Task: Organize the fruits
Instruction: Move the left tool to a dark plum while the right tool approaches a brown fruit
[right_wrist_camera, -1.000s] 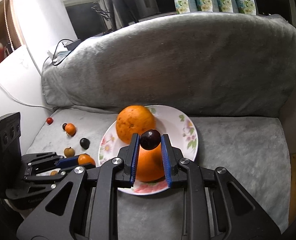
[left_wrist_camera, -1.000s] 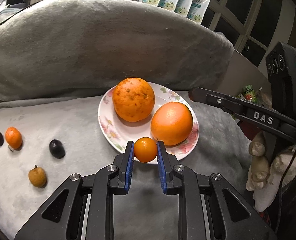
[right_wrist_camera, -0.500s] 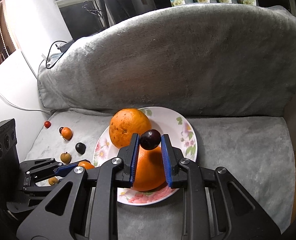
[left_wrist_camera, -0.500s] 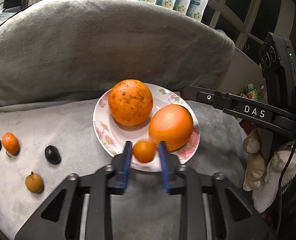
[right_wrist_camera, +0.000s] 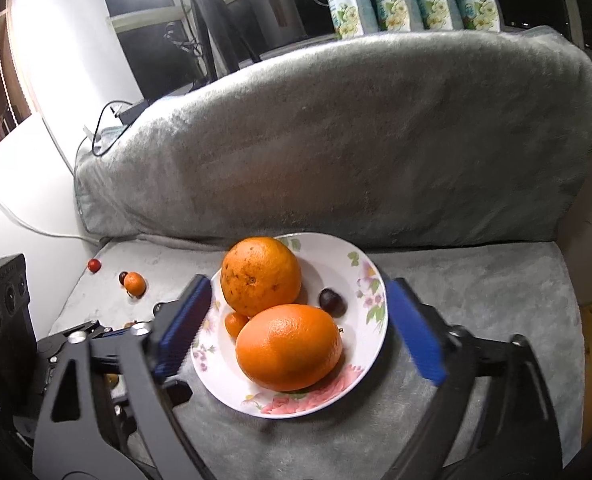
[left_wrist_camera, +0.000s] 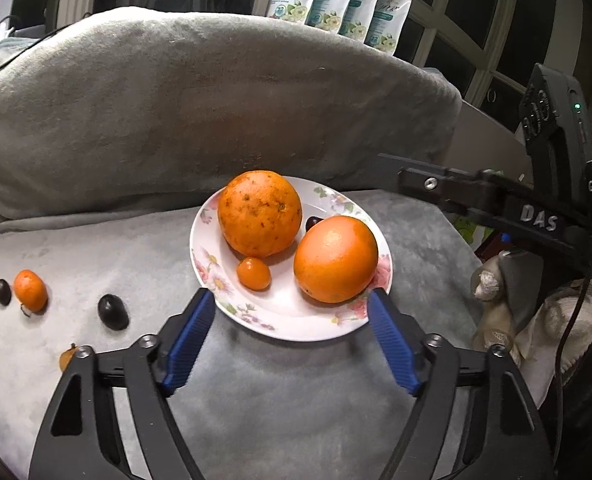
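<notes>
Now the floral plate (left_wrist_camera: pixel 284 322) on the grey sofa seat (left_wrist_camera: pixel 280 392) holds four fruits: a speckled orange (left_wrist_camera: pixel 259 213) at 11 o'clock, a smooth orange (left_wrist_camera: pixel 335 259) at 4 o'clock, a small tangerine (left_wrist_camera: pixel 253 273) at 8 o'clock, and a dark plum (right_wrist_camera: pixel 332 302) behind the oranges. Both the left gripper (left_wrist_camera: pixel 292 334) and the right gripper (right_wrist_camera: pixel 296 330) are spread wide, holding nothing.

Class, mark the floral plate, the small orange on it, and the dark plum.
floral plate (left_wrist_camera: pixel 296 326), left wrist view, bare front rim.
small orange (left_wrist_camera: pixel 253 273), left wrist view, middle of skin.
dark plum (right_wrist_camera: pixel 332 302), right wrist view, its top.
</notes>
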Demonstrator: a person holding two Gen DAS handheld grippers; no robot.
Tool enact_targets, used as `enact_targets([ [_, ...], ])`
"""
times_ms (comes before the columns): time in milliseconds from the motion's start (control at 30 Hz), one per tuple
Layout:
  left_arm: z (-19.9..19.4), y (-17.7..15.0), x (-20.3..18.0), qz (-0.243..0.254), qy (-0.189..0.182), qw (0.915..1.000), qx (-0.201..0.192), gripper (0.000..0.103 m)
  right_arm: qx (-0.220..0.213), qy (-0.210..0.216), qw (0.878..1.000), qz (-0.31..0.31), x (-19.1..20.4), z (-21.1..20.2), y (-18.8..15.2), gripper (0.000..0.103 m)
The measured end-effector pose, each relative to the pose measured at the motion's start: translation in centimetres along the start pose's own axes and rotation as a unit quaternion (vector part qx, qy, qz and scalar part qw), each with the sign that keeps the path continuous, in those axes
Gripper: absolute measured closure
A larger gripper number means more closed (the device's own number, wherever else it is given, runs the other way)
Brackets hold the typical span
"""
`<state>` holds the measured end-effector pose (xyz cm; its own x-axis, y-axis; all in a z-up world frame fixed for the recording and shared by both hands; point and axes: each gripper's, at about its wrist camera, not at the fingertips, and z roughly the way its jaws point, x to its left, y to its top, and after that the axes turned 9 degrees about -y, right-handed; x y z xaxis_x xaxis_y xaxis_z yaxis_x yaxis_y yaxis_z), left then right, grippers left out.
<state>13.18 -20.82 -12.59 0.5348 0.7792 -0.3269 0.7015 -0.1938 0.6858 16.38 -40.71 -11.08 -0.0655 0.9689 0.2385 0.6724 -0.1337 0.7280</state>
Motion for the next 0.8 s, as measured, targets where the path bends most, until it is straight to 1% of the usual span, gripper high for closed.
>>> enact_targets([
  [100,-0.1,-0.1,0.0,-0.005,0.002,1.0000,0.005,0.024,-0.004,-0.003,1.000,-0.003,0.2,-0.2,0.1,0.002],
  [333,-1.2,-0.4,-0.2,-0.003,0.011,0.9999,-0.001,0.024,-0.016,-0.016,1.000,-0.017,1.0,-0.9,-0.1,0.001],
  [567,-3.5,-0.7,0.4,-0.003,0.027,0.9995,-0.019,0.024,-0.027,-0.014,0.999,-0.025,2.0,-1.9,-0.5,0.001],
  [800,-5.8,-1.4,2.3,-0.008,0.050,0.9982,-0.034,0.024,-0.032,-0.001,0.998,-0.045,4.2,-3.1,-1.0,0.001],
])
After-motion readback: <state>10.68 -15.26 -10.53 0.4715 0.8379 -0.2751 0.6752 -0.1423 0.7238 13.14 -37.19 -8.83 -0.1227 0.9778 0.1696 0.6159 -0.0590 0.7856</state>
